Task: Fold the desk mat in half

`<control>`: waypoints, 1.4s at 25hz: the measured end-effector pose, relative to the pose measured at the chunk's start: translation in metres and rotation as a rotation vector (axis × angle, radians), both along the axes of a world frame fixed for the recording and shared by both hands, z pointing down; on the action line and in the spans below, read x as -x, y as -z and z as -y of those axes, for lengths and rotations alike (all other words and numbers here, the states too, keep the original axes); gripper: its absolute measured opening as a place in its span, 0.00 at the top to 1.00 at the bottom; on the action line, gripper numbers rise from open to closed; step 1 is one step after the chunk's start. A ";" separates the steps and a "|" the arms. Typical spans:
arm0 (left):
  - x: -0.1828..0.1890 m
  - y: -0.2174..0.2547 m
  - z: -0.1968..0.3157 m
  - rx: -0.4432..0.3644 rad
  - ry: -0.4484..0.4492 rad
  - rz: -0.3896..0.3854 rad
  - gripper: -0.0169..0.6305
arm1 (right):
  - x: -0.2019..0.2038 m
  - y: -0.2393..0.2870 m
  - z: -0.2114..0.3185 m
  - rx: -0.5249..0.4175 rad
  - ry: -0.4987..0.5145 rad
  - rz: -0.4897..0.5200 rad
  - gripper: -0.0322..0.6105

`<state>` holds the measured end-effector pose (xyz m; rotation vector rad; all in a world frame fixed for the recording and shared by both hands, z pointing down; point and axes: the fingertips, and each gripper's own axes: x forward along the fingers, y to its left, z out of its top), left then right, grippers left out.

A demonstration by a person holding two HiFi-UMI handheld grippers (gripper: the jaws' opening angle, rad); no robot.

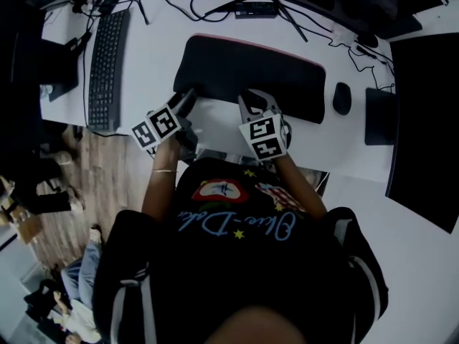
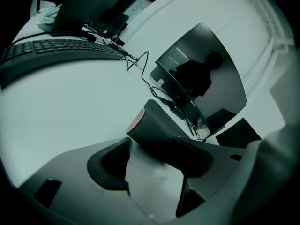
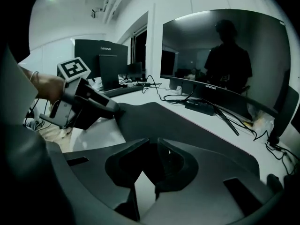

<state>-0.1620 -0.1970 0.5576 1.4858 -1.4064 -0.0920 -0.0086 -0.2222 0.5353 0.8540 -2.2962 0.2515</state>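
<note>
A black desk mat (image 1: 251,70) with a red rim lies flat across the middle of the white desk (image 1: 158,56). My left gripper (image 1: 188,100) is at its near left corner. In the left gripper view that corner (image 2: 152,123) curls up, red edge showing, between wide-open jaws and close against the right finger (image 2: 197,156). My right gripper (image 1: 257,100) is at the mat's near edge, right of the middle. In the right gripper view its fingers (image 3: 140,149) stand almost together, pinched on the mat's edge (image 3: 159,118). The left gripper (image 3: 89,104) shows there too, at the corner.
A black keyboard (image 1: 107,67) lies left of the mat and a mouse (image 1: 342,97) just right of it, with a dark pad (image 1: 380,117) beyond. Cables (image 1: 215,2) and a small black box (image 1: 256,9) run behind the mat, under a wide monitor (image 3: 220,55).
</note>
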 end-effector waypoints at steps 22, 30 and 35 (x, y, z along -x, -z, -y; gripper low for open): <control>-0.039 0.104 0.042 -0.335 -0.146 0.206 0.91 | -0.016 0.025 0.008 -0.105 -0.055 0.065 0.95; -0.104 0.155 0.060 -0.485 -0.289 0.264 0.91 | -0.121 0.079 0.016 -0.186 -0.328 0.160 0.95; -0.159 0.173 0.071 -0.556 -0.386 0.241 0.91 | -0.188 0.104 0.002 -0.226 -0.504 0.218 0.95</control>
